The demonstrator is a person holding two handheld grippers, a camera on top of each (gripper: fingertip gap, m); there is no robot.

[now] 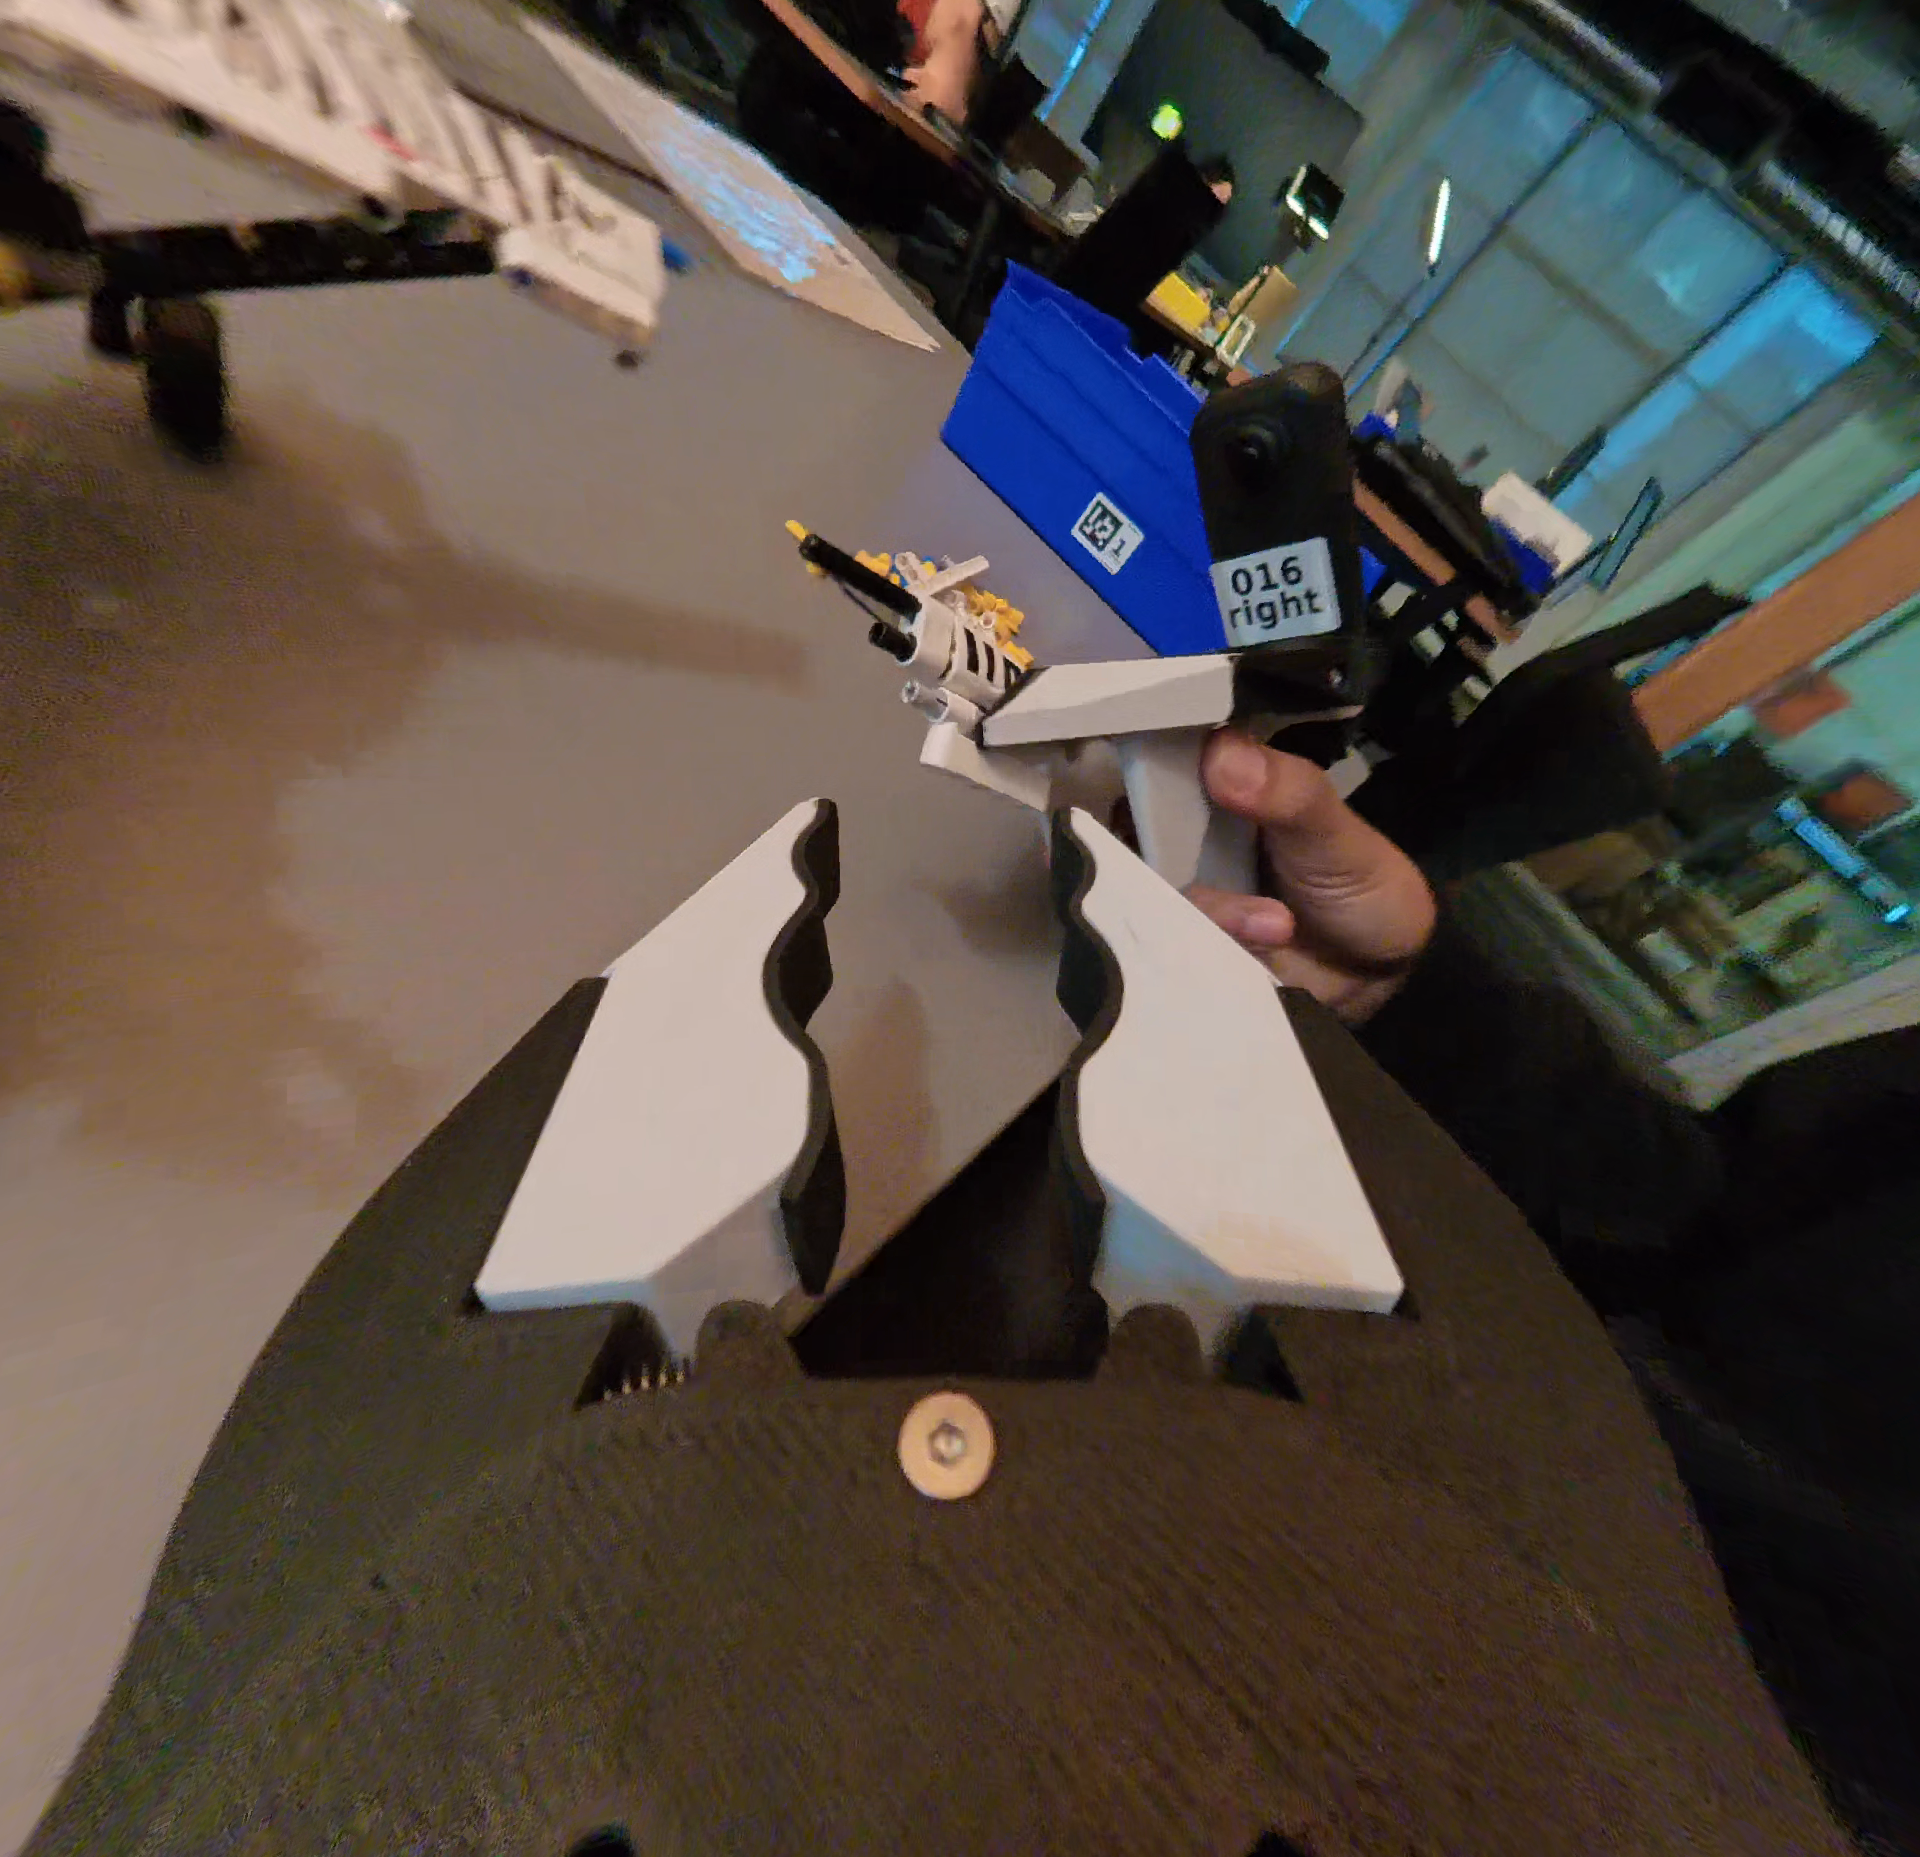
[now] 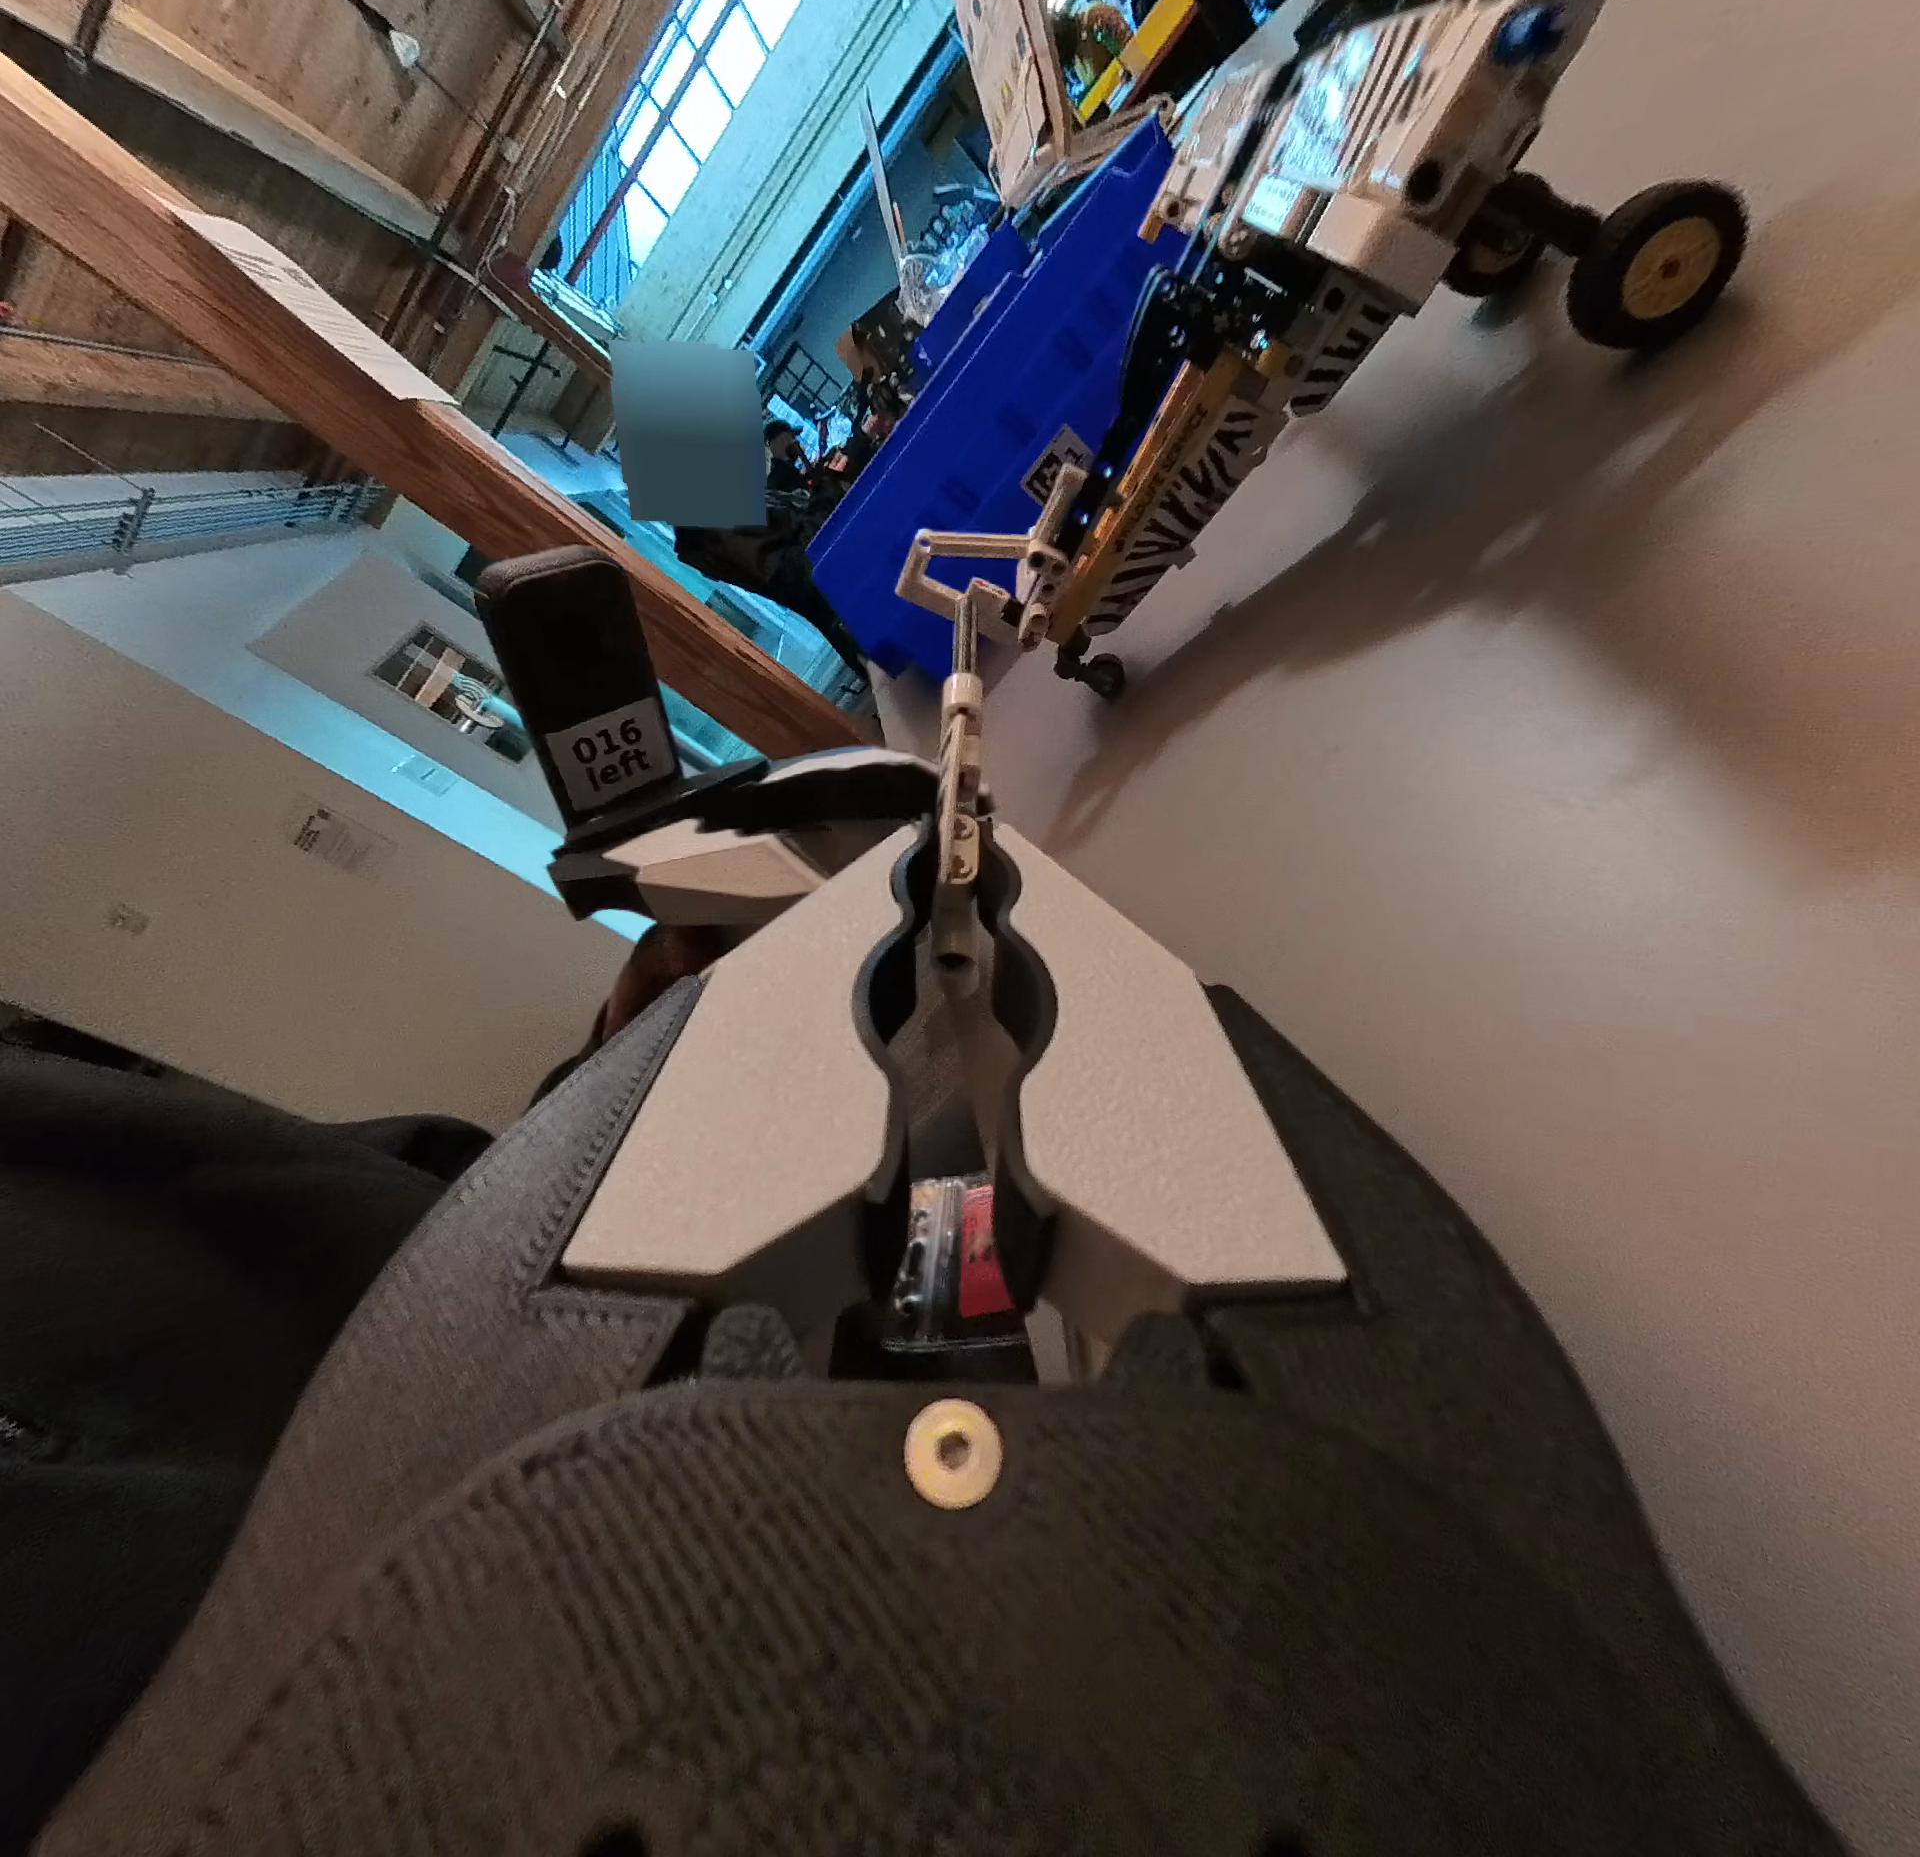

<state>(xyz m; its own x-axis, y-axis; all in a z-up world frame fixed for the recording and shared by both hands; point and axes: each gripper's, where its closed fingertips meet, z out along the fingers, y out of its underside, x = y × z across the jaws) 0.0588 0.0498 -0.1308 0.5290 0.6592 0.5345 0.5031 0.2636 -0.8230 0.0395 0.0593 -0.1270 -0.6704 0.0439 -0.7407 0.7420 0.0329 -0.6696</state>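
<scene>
Up close, the right tool (image 2: 951, 851) has its two fingers pressed together on a small white-and-grey brick assembly (image 2: 961, 768), a thin beam with pin holes that runs straight out ahead of the fingertips and ends in a grey rod and a bent white linkage; the pads grip the beam at its near end, which leaves the far end free and reachable. From the left wrist view the same piece (image 1: 951, 644) shows as a striped white block with black pins and yellow bits, sticking out past the right tool's fingertips, while a hand (image 1: 1309, 872) wraps the white handle below. The left tool (image 1: 945, 831) stands spread with nothing between its wavy black pads (image 1: 816, 872), only bare grey worktop (image 1: 468, 768) showing through the gap; it sits just beside and slightly below the right tool, apart from the assembly. Ahead of the right tool, farther along the worktop, rests a larger striped brick-built vehicle (image 2: 1351, 145) with a black-and-yellow wheel (image 2: 1662, 259), and a blue bin (image 2: 987, 405) stands just left of it, behind the held piece.
</scene>
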